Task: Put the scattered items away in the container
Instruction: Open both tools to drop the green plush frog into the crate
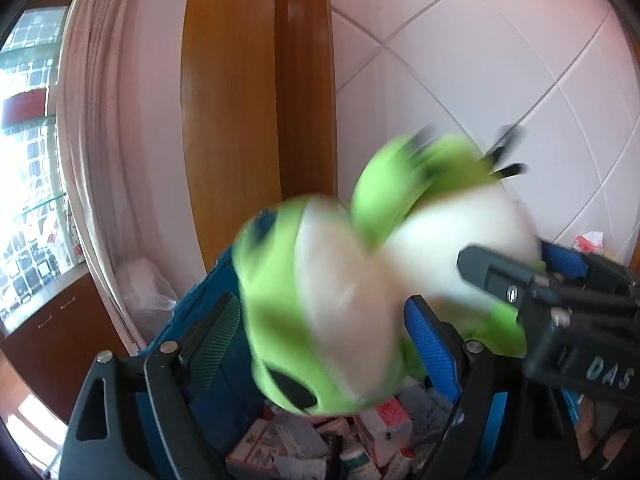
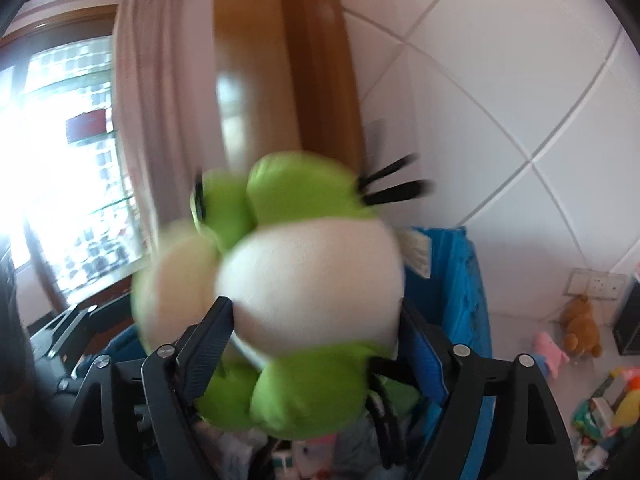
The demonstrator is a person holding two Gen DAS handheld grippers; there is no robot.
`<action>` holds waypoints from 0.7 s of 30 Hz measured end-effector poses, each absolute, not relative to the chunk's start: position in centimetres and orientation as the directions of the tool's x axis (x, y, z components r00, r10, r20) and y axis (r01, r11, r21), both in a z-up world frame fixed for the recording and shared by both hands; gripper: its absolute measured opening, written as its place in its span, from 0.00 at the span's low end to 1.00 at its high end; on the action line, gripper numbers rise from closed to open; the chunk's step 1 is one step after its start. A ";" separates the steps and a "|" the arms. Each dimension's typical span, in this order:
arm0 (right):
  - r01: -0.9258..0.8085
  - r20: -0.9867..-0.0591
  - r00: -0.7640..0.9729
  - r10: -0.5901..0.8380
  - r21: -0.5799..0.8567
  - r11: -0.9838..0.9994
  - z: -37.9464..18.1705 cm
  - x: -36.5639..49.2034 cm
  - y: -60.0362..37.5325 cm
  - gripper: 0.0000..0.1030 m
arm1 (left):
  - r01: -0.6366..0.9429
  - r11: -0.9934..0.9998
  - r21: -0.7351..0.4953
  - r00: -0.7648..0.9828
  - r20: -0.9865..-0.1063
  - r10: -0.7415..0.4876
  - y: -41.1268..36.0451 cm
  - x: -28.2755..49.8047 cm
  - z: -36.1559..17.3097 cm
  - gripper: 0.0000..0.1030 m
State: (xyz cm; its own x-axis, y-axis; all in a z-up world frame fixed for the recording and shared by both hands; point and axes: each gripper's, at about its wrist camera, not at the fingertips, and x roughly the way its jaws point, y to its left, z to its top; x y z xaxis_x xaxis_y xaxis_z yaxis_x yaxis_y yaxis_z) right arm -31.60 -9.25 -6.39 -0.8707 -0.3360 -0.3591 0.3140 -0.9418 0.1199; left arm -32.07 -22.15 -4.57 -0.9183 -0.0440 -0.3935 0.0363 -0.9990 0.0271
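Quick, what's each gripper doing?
Left gripper: open, blurred green-and-white plush toy loose between its jaws.
Right gripper: open, same toy between its jaws.

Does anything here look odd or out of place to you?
Yes: the green and white plush toy sits high above the blue container, blurred, between both grippers rather than settled inside. A brown plush and a pink one also lie outside on the floor.

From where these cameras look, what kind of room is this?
Probably a room in a home, perhaps a lived-in corner used for storage. It has a curtained window, white tiled walls and a polished wooden door frame. Soft toys lie on the floor by a wall socket.
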 end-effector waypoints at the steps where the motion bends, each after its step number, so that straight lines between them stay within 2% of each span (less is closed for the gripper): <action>1: 0.306 -0.360 -0.873 -0.329 0.121 -0.944 -6.1 -31.8 -9.3 0.79 | 0.035 -0.999 0.024 -0.914 -0.403 -0.042 -22.2 -32.4 -4.6 0.87; 5: 0.301 -0.359 -0.878 -0.315 0.096 -0.949 -5.9 -31.8 -9.1 0.79 | 0.034 -0.999 0.017 -0.910 -0.412 -0.038 -22.1 -32.7 -5.0 0.87; 17: 0.237 -0.438 -0.868 -0.233 0.046 -0.971 -8.7 -29.2 -5.9 0.81 | 0.093 -0.994 -0.061 -0.898 -0.436 -0.057 -21.9 -29.2 -6.1 0.88; 20: 0.224 -0.432 -0.873 -0.225 0.054 -0.973 -8.9 -27.3 -5.1 0.85 | 0.105 -0.992 -0.063 -0.895 -0.440 -0.067 -21.6 -27.7 -6.4 0.89; 21: 0.221 -0.429 -0.876 -0.223 0.055 -0.974 -8.9 -26.6 -4.8 0.89 | 0.112 -0.992 -0.064 -0.895 -0.440 -0.072 -21.5 -27.0 -6.5 0.90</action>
